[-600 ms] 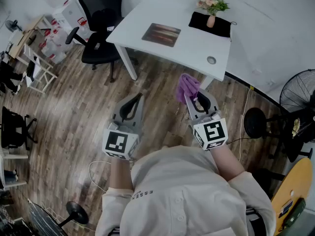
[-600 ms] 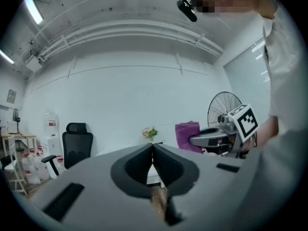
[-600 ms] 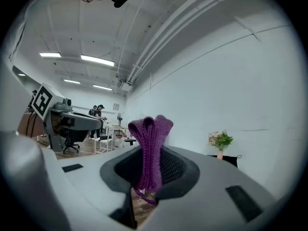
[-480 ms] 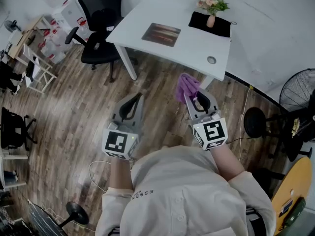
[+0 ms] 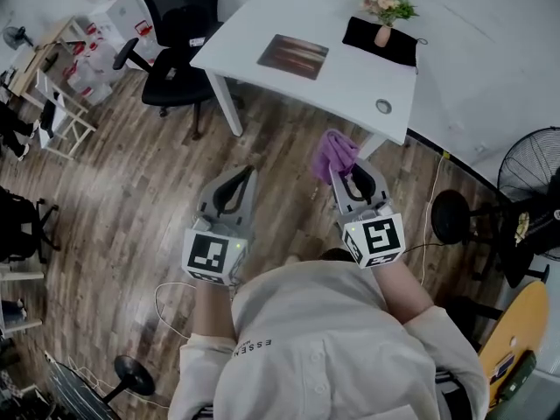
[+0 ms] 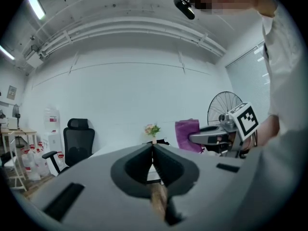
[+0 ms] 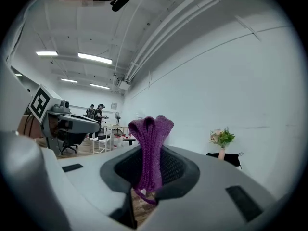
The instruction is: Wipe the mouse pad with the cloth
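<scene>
Person stands short of white surface; wiping not yet begun. Right tool clamps bunched purple cloth. Cloth's long axis runs w/ jaws, free end toward surface, prob. so it lands first. Left tool closed, empty. Mouse pad flat on surface, long side approx. parallel to surface's near edge.

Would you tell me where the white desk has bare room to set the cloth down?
The desk is mostly bare. Widest: the near strip between the mouse pad and the cable hole. Also free: the gap between the mouse pad and the black mat, and the corner left of the pad. Crowded only back right, where the flower vase stands on the mat.
</scene>
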Demonstrator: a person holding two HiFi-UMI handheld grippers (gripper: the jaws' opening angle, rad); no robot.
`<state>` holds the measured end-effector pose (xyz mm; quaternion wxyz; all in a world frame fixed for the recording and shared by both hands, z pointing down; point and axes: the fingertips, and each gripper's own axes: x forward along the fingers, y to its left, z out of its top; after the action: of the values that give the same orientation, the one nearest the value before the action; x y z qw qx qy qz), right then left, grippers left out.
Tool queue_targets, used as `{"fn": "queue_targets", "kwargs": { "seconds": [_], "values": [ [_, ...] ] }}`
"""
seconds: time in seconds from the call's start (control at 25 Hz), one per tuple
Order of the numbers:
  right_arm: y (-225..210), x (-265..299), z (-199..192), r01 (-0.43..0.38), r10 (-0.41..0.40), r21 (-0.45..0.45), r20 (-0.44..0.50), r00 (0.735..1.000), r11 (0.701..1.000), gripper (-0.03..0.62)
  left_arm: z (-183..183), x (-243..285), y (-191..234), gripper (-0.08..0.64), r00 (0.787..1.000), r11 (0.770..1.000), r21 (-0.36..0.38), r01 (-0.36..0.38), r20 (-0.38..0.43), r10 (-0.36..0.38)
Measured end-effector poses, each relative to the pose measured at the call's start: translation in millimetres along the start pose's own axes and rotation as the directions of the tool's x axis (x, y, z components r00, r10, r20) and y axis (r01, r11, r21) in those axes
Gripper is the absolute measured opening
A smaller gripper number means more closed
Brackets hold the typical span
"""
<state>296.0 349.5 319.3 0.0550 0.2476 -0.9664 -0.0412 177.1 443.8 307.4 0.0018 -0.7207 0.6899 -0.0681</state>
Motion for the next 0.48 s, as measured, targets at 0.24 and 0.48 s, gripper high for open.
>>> {"fn": "queue_targets", "kwargs": {
  "seconds": [0.24, 0.48],
  "values": [
    [5, 27, -14, -0.031, 0.032, 0.015, -0.048, 0.998, 0.999, 0.091, -14, 5, 23, 0.003, 0.999, 0.999, -0.035, -0.031, -0.018, 0.030],
    [-11, 78, -27, -0.070, 0.071, 0.027, -0.074, 0.995, 0.997, 0.091, -28, 33, 54, 0.003, 0.996, 0.996, -0.051, -0.080, -0.041, 0.078]
  ]
}}
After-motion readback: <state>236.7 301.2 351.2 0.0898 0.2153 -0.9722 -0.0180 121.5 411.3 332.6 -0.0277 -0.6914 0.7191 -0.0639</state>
